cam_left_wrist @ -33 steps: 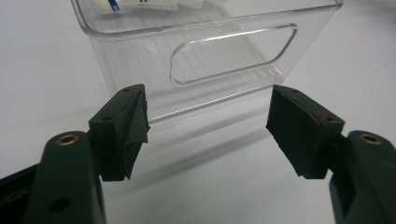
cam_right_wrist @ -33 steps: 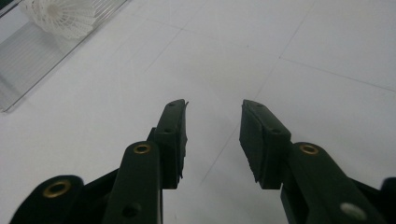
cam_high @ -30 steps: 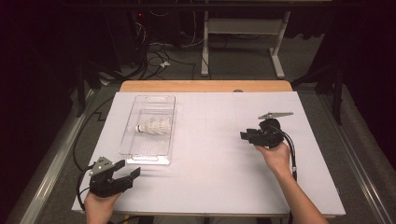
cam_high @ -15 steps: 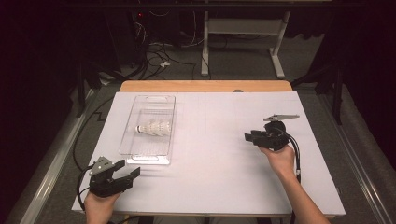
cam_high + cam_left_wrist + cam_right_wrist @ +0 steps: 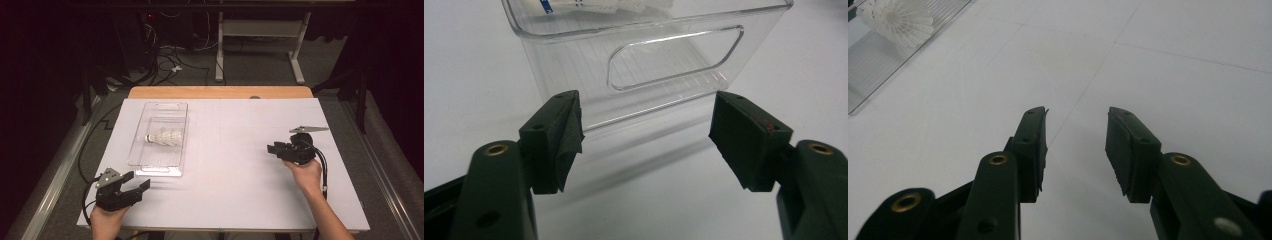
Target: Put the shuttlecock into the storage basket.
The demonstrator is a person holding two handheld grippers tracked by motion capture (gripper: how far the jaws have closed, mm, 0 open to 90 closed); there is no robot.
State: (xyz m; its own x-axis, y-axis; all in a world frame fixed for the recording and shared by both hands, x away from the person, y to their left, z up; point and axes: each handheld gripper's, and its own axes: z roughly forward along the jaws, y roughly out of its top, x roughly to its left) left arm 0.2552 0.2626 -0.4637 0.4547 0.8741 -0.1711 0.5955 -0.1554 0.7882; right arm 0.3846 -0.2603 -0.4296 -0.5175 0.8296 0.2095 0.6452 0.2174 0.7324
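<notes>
Both black two-jaw grippers are empty, jaws parted: the left gripper (image 5: 131,188) at the table's (image 5: 235,200) near left corner, just short of the clear plastic bin (image 5: 159,169), the right gripper (image 5: 274,149) near the right edge. The white feathered shuttlecock (image 5: 164,136) already lies in that bin, so little looks left to do.

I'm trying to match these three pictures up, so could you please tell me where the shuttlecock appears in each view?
High view: the white shuttlecock lies on its side inside the clear plastic bin, left of centre.
Left gripper view: at the very top edge, white feathers inside the bin, above its handle cut-out.
Right gripper view: top left corner, feather skirt facing the camera, in the bin.
Shared landmark: the clear plastic bin on the white table.
</notes>
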